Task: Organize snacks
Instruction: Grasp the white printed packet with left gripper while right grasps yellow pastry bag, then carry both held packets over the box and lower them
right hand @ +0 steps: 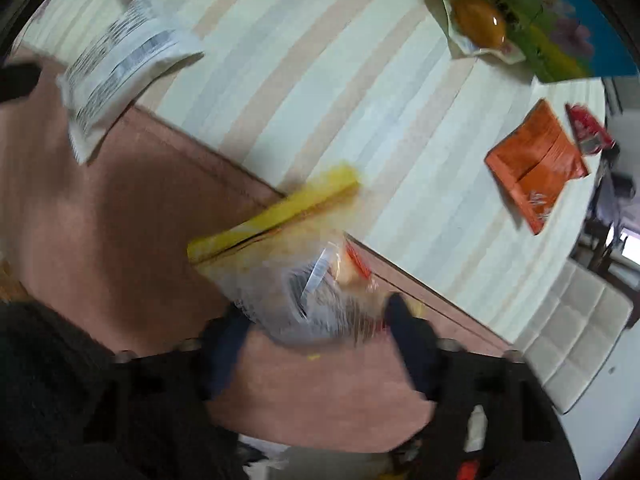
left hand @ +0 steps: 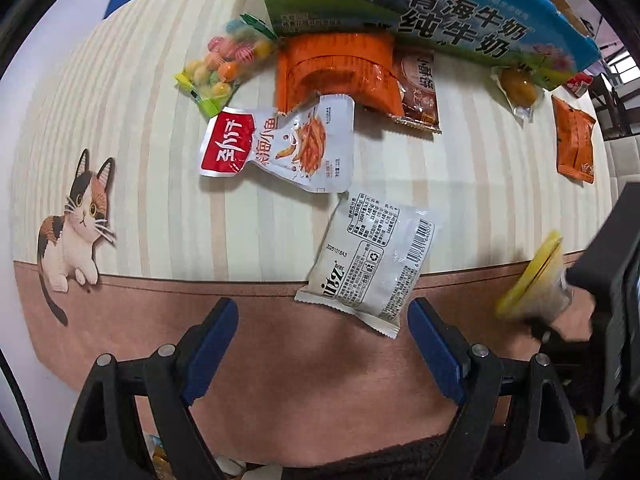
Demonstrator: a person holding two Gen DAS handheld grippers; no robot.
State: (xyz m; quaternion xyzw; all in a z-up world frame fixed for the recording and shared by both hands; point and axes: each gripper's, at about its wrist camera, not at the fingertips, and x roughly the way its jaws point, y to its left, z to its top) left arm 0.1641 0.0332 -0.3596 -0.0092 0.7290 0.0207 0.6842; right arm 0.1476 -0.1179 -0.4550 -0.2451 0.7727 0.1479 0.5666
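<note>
The right hand-held gripper (right hand: 316,320) has a yellow-sealed clear snack bag (right hand: 280,248) between its fingers; the picture is blurred, but the pads look pressed against the lower, crinkled part of the bag, so I judge it clamped there, low on the pack with the yellow seal strip sticking out ahead. That grip is the chief risk: slick film held near one end can slide or swing, and the bag could slip out over the brown border of the surface (right hand: 300,92) close to its near edge, where a drop might go off toward the person's dark sleeve (right hand: 60,380). The left hand-held gripper (left hand: 322,340) stands wide apart and empty, pointing down with the white barcode packet (left hand: 368,260) just ahead of its fingertips; the packet's lower corner reaches between the blue pads (left hand: 436,356). If it closes from here it may catch only that corner and drag the packet rather than lift it. The two grippers are near each other, the yellow bag showing at the right of the left view, so they could bump. Further out, the red-and-white fish snack pouch (left hand: 280,144), candy bag (left hand: 224,64) and orange packs (left hand: 340,68) crowd against the milk carton box (left hand: 460,20); the striped middle is open room, and an orange packet (right hand: 536,164) lies near the far right edge.
</note>
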